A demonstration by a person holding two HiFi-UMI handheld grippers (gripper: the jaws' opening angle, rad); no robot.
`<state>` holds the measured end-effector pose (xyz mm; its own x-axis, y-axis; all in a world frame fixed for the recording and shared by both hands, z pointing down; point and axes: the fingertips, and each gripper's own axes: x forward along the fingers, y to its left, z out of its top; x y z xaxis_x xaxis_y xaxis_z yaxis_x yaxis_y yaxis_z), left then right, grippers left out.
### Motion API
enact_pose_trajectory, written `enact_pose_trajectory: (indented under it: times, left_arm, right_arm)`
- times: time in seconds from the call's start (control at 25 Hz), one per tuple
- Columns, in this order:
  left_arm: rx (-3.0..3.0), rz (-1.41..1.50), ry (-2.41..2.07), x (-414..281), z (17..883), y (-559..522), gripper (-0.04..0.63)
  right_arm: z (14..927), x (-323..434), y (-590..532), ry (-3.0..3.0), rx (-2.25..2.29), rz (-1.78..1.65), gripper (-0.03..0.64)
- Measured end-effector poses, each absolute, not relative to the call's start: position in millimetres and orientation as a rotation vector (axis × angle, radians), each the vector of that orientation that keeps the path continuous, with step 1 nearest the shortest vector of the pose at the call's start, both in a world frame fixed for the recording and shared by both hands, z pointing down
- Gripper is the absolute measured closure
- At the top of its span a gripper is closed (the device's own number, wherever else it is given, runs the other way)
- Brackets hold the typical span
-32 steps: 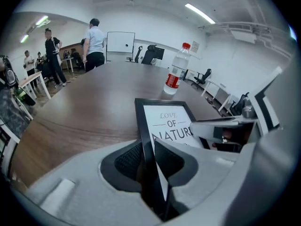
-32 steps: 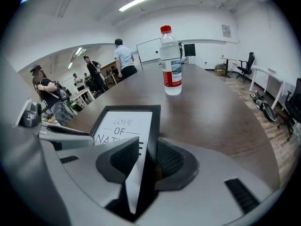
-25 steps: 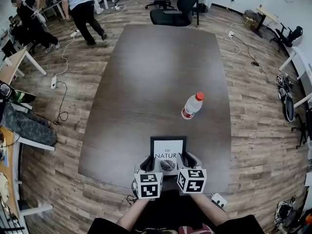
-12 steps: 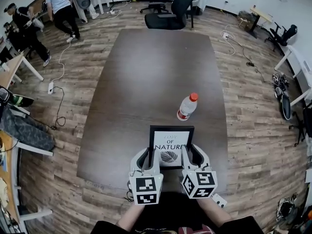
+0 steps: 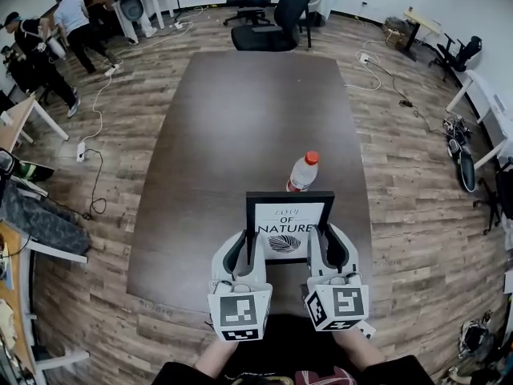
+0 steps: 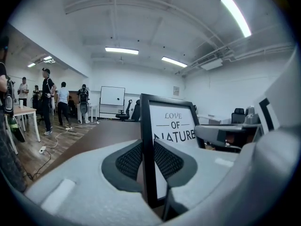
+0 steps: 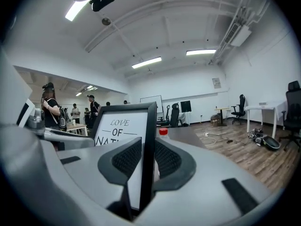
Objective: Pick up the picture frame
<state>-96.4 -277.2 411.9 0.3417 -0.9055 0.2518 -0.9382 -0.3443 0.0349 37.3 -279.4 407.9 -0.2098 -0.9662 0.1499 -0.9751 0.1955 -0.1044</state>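
1. Grasped: the picture frame [image 5: 289,224] is upright, with the left gripper [image 5: 247,247] jaws clamped on its left edge and the right gripper [image 5: 327,247] jaws closing on its right edge.
2. It appears clear of the worktop [image 5: 240,119].
3. Little seems left.

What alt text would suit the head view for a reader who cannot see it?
A black picture frame reading LOVE OF NATURE is held by its side edges over a dark table: the left gripper clamps the left edge, the right gripper is closing its jaws on the right. A red-capped bottle stands behind.
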Motion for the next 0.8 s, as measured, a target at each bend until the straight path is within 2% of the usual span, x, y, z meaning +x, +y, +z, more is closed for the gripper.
enact_pose_trajectory:
  times: [0.8]
  left_arm:
    - [2.506,0.191,-1.691,-90,391,-281,0.515]
  right_arm:
    - [383,43,-279,-2.392,2.002,0.142,0.526]
